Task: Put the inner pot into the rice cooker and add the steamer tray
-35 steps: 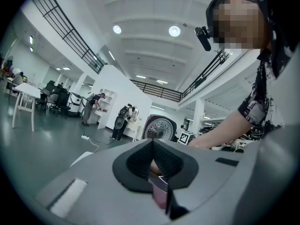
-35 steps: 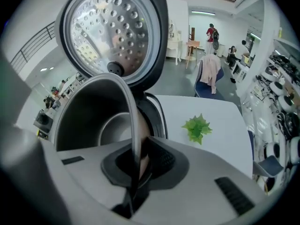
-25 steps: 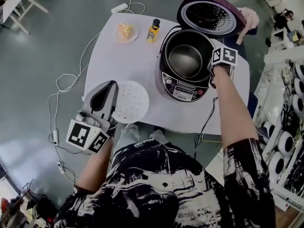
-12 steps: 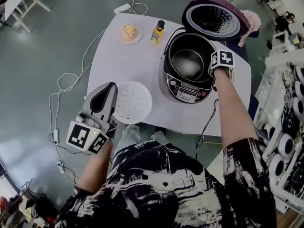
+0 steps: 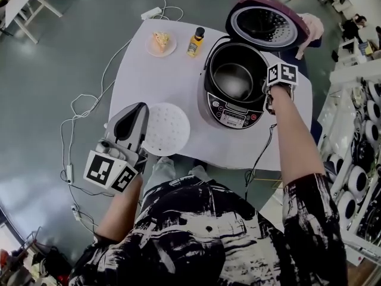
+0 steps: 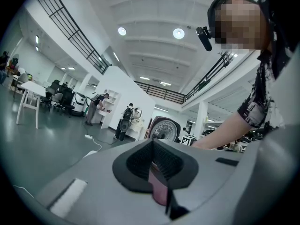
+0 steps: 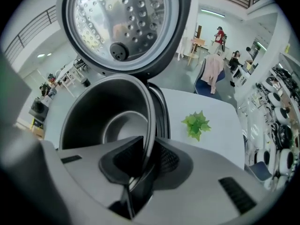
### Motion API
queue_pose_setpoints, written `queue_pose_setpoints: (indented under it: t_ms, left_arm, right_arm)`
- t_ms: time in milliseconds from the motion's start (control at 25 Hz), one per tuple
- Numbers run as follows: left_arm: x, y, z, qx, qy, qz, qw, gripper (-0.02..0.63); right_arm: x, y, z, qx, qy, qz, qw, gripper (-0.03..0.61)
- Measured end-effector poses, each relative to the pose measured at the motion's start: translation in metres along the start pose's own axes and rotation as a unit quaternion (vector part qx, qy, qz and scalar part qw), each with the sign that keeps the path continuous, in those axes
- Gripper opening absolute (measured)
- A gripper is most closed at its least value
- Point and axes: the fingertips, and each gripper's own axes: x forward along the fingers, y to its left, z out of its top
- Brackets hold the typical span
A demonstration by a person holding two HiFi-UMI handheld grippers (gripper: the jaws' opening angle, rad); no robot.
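The rice cooker (image 5: 233, 100) stands open on the white table (image 5: 149, 82), lid (image 5: 265, 22) tipped back. The dark inner pot (image 5: 233, 76) sits inside it. My right gripper (image 5: 268, 94) points steeply down at the pot's right rim. In the right gripper view that rim (image 7: 149, 125) runs between the jaws, which have just been opening and now stand a little apart around it. The white perforated steamer tray (image 5: 165, 128) lies flat at the table's near edge. My left gripper (image 5: 138, 108) hovers level just left of the tray, shut and empty.
A plate with a piece of food (image 5: 161, 42) and a yellow bottle (image 5: 194, 40) stand at the table's far side. A green leaf sprig (image 7: 197, 124) lies on the table right of the cooker. A power strip (image 5: 149, 9) and cables lie on the floor to the left.
The view has shifted slightly. Both grippers, the cooker and the tray keep their places.
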Motion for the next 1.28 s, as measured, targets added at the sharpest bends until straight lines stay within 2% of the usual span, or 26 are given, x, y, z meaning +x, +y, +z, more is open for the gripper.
queue_pose_setpoints:
  t_ms: [240, 360, 400, 680, 840, 960, 1040, 1120, 1200, 1240, 1280]
  left_arm:
    - [0.003, -0.007, 0.001, -0.001, -0.003, -0.011, 0.9999, 0.005]
    - [0.004, -0.012, 0.0, 0.0, 0.0, -0.016, 0.9999, 0.005]
    - [0.005, -0.013, -0.001, 0.001, 0.0, -0.018, 0.9998, 0.005]
    - [0.008, -0.027, 0.001, 0.008, 0.004, -0.028, 0.9996, 0.005]
    - [0.007, -0.027, 0.006, 0.015, 0.006, -0.031, 0.9994, 0.005]
    - [0.01, -0.025, 0.011, 0.022, 0.003, -0.034, 0.9992, 0.005]
    - [0.013, -0.023, 0.011, 0.027, 0.003, -0.038, 0.9989, 0.005]
    - [0.014, -0.019, 0.011, 0.031, 0.006, -0.04, 0.9987, 0.005]
    - [0.014, -0.012, 0.011, 0.033, 0.011, -0.04, 0.9986, 0.005]
    - [0.014, -0.009, 0.01, 0.033, 0.014, -0.04, 0.9986, 0.005]
    - [0.014, -0.006, 0.009, 0.033, 0.018, -0.041, 0.9985, 0.005]
  right_arm:
    - [-0.01, 0.0, -0.005, 0.087, -0.026, 0.073, 0.993, 0.051]
    - [-0.009, -0.004, -0.016, 0.112, -0.028, 0.095, 0.989, 0.048]
    - [-0.009, -0.005, -0.019, 0.114, -0.03, 0.098, 0.988, 0.034]
    - [-0.022, -0.002, -0.027, 0.115, -0.058, 0.143, 0.981, 0.044]
    - [-0.055, 0.004, -0.026, 0.091, -0.113, 0.176, 0.974, 0.006]
    - [-0.111, 0.023, -0.021, 0.031, -0.18, 0.209, 0.961, 0.006]
    - [-0.16, 0.05, -0.029, -0.021, -0.222, 0.236, 0.946, 0.006]
    - [-0.201, 0.105, -0.056, -0.066, -0.242, 0.316, 0.915, 0.007]
    - [-0.223, 0.171, -0.097, -0.139, -0.238, 0.385, 0.881, 0.009]
    - [-0.219, 0.198, -0.12, -0.171, -0.225, 0.397, 0.873, 0.009]
    - [-0.207, 0.222, -0.145, -0.194, -0.208, 0.397, 0.873, 0.012]
